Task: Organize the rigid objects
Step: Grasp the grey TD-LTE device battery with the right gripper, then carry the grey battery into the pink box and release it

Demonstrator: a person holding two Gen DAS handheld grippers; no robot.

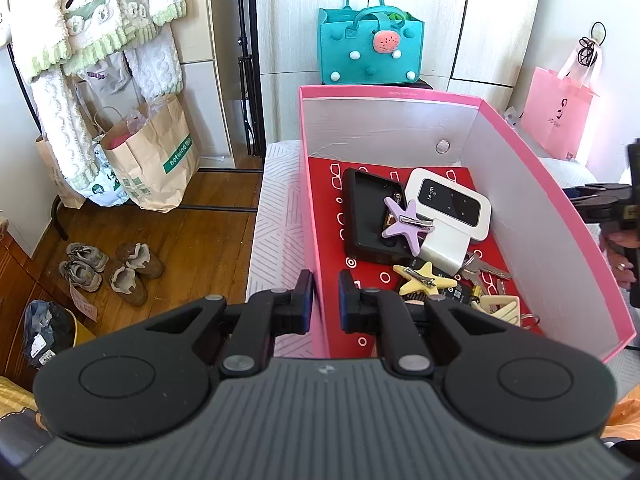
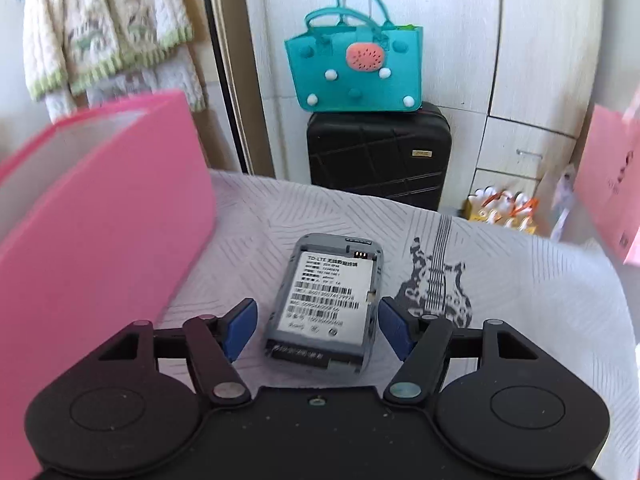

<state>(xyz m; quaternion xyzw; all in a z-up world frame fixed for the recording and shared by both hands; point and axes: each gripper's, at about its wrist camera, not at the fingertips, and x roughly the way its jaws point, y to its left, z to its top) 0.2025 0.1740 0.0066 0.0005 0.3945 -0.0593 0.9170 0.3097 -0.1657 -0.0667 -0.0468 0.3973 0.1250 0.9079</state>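
Note:
My left gripper (image 1: 325, 298) is shut on the left wall of the pink box (image 1: 310, 216), one finger on each side. Inside the box lie a white WiFi router (image 1: 450, 200), a black tray (image 1: 366, 216), a purple star clip (image 1: 406, 220), a yellow star clip (image 1: 424, 278), keys (image 1: 482, 270) and a battery (image 1: 476, 292). My right gripper (image 2: 316, 326) is open, its fingers on either side of a grey device (image 2: 330, 300) with a barcode label, lying on the white cloth (image 2: 520, 280). The pink box (image 2: 100, 220) stands to its left.
A teal felt bag (image 2: 356, 68) sits on a black suitcase (image 2: 378, 156) behind the bed. A pink paper bag (image 1: 560, 112) hangs at right. Paper bags (image 1: 152, 160) and shoes (image 1: 112, 270) are on the wooden floor at left. The right gripper shows at the left wrist view's right edge (image 1: 608, 204).

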